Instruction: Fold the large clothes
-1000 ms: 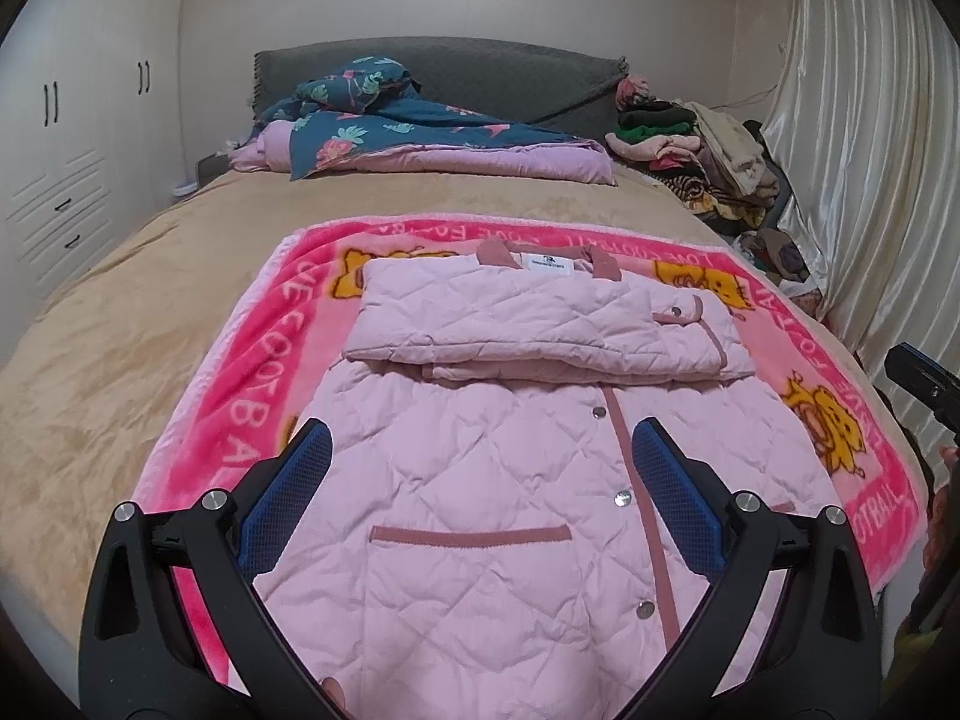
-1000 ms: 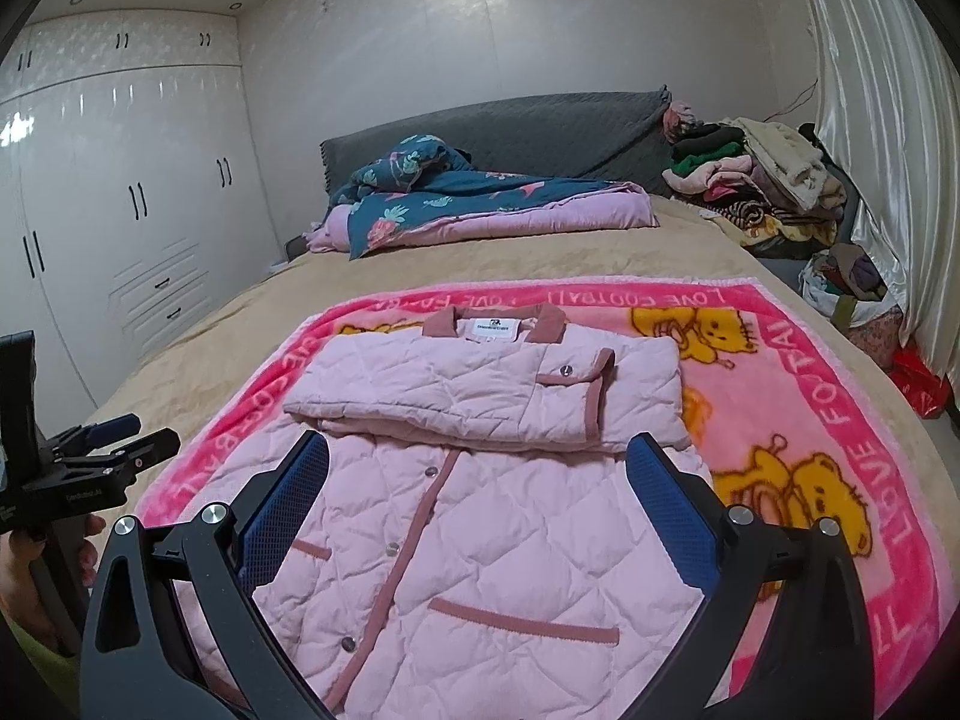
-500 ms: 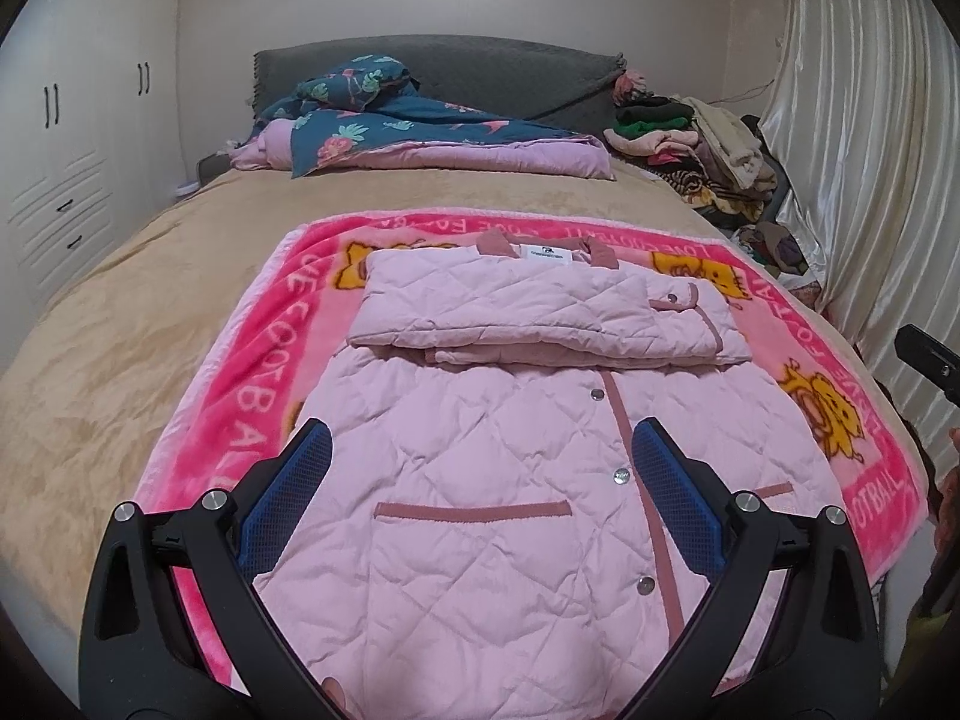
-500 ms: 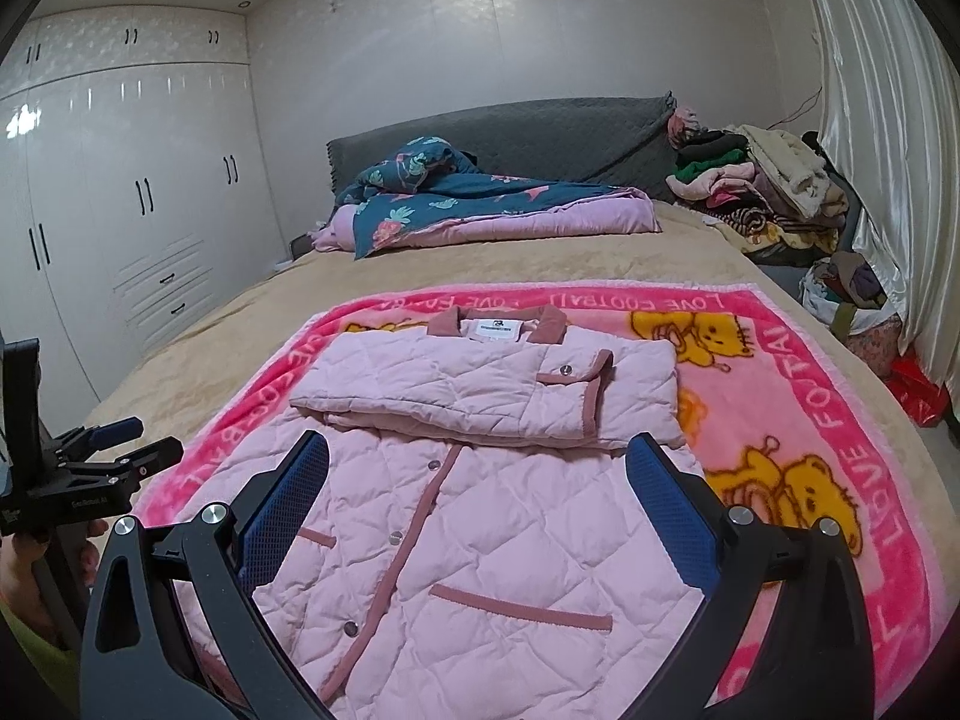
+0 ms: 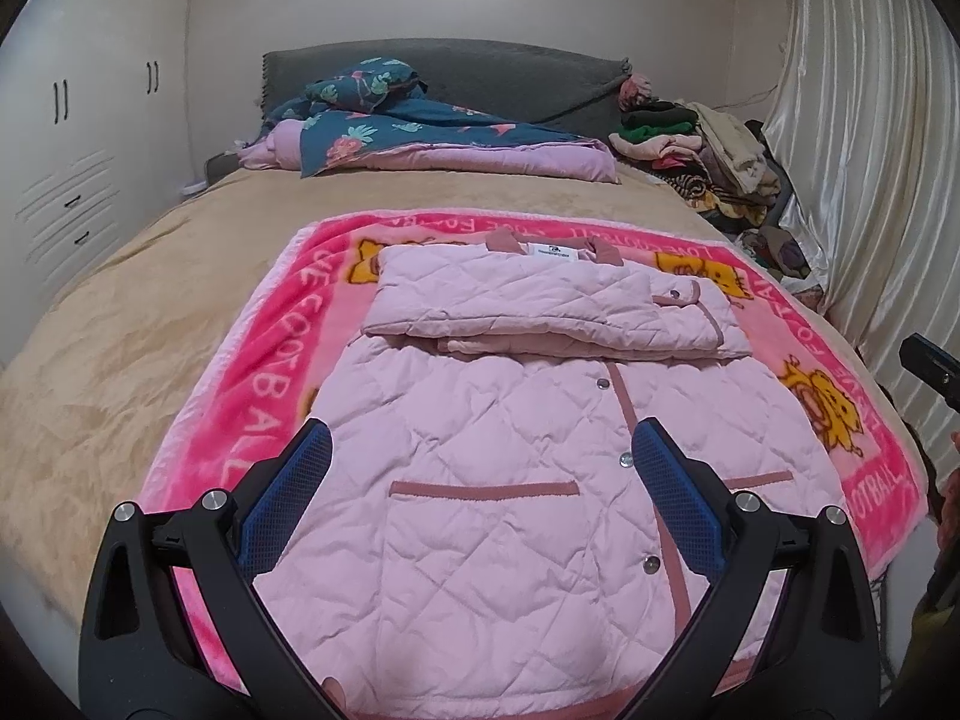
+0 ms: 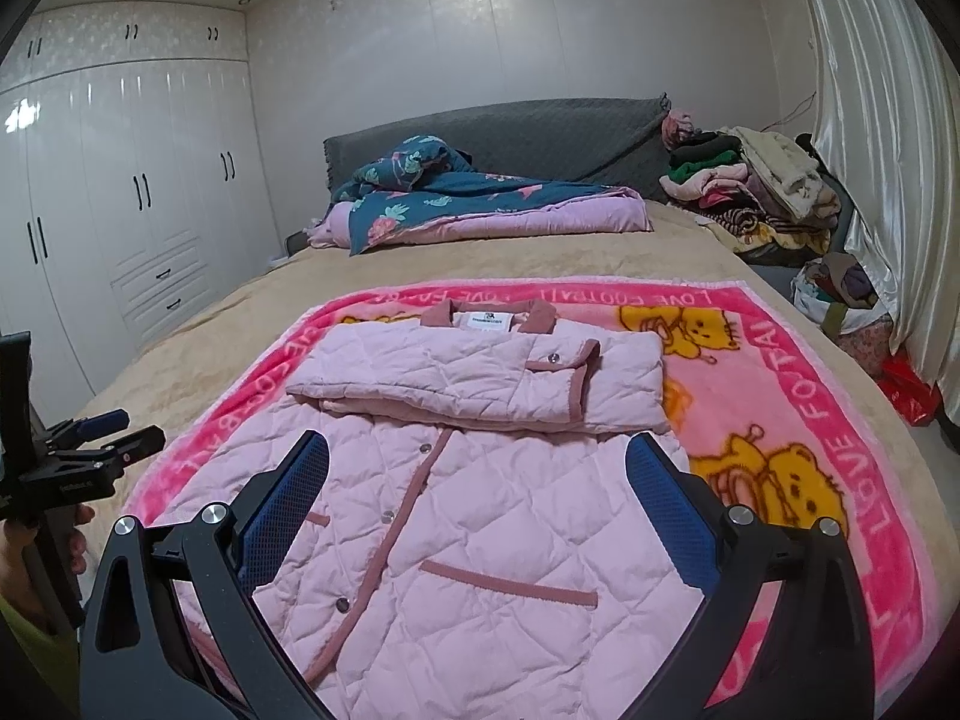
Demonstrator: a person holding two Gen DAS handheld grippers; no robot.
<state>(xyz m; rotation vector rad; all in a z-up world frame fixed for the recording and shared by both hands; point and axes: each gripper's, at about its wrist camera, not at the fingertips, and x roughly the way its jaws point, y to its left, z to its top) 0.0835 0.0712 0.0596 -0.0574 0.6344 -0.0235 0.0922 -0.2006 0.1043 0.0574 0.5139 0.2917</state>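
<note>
On the bed [image 5: 150, 312], a pink blanket [image 5: 270, 372] carries the quilted pink jacket [image 5: 510, 480], sleeves folded across, lying between and beyond the spread, empty fingers of left gripper [image 5: 480, 468] and right gripper [image 6: 477, 468].

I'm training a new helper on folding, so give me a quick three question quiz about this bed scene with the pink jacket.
1. True or false: both sleeves of the pink quilted snap-button jacket are already folded across its chest.
2. What lies directly under the jacket? A: the bare tan bedspread; B: the bright pink cartoon-bear fleece blanket; C: the dark floral quilt.
3. Fill in: the left gripper and the right gripper are both ____ and hold nothing.

Key: 1 true; 2 B; 3 open.
</note>
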